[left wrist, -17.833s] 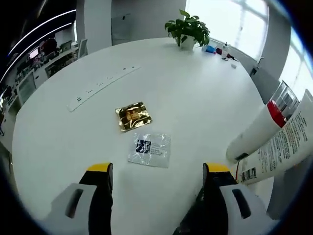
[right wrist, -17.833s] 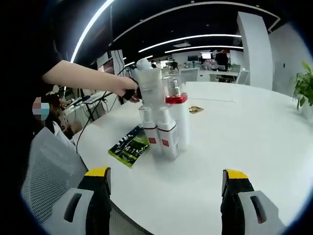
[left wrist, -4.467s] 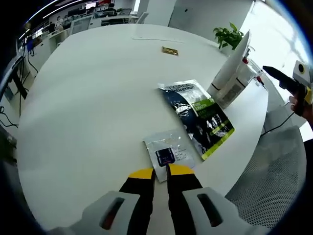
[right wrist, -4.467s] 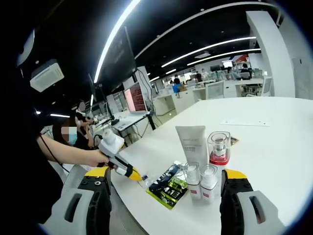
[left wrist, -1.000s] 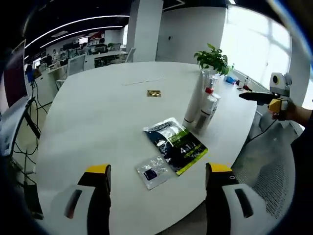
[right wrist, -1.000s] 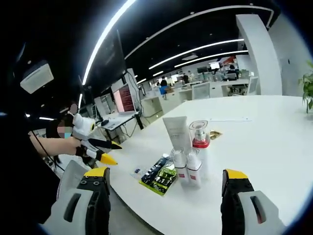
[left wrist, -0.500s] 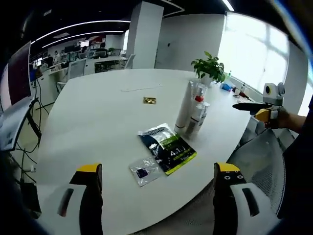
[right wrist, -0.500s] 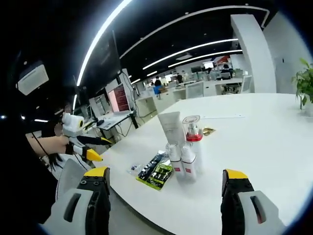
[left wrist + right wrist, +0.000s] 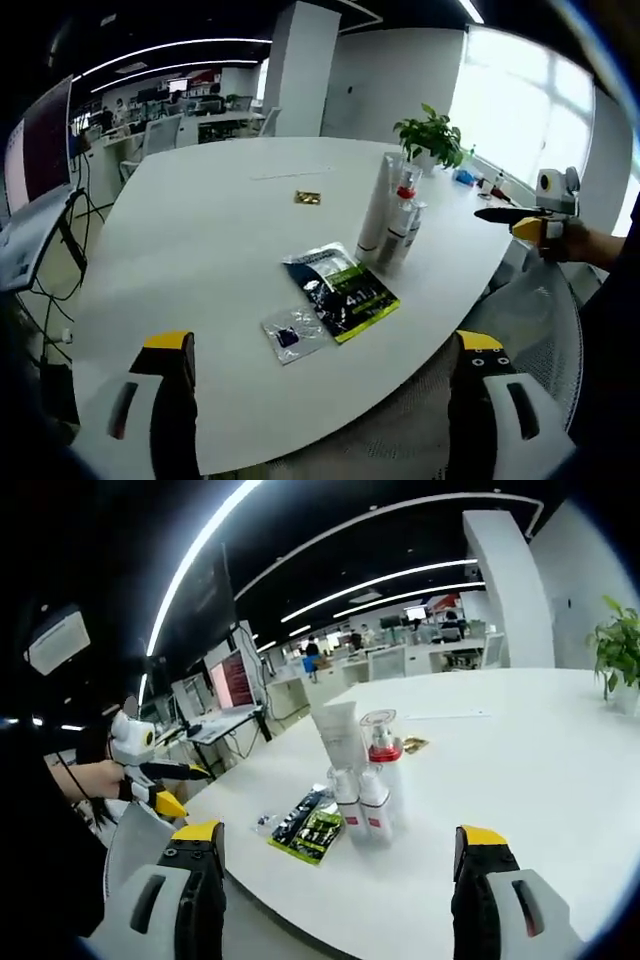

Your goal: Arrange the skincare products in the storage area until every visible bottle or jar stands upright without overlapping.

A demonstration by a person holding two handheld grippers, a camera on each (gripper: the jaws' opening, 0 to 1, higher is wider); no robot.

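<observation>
Both grippers hang off the table's near edge with nothing in them: the left gripper (image 9: pixel 325 345) has its yellow-tipped jaws wide apart at the bottom of the left gripper view, and the right gripper (image 9: pixel 340 840) stands just as wide open at the bottom of the right gripper view.

The skincare products stand upright in a tight cluster right of centre in the left gripper view: a tall white squeeze tube (image 9: pixel 338 737), a clear-capped pump bottle with a red collar (image 9: pixel 380 742) and two small white spray bottles with red labels (image 9: pixel 361 802), touching or nearly so.

The risk I see is that packing: a jaw reaching for one would likely nudge its neighbour over, the top-heavy tube first.

Flat on the round white table (image 9: pixel 200 220), a dark green-printed sachet (image 9: pixel 345 290) lies just beside the cluster, a small clear foil packet (image 9: pixel 292 334) near it, a gold foil square (image 9: pixel 308 198) well apart. A potted green plant (image 9: pixel 432 140) sits at upper right.
</observation>
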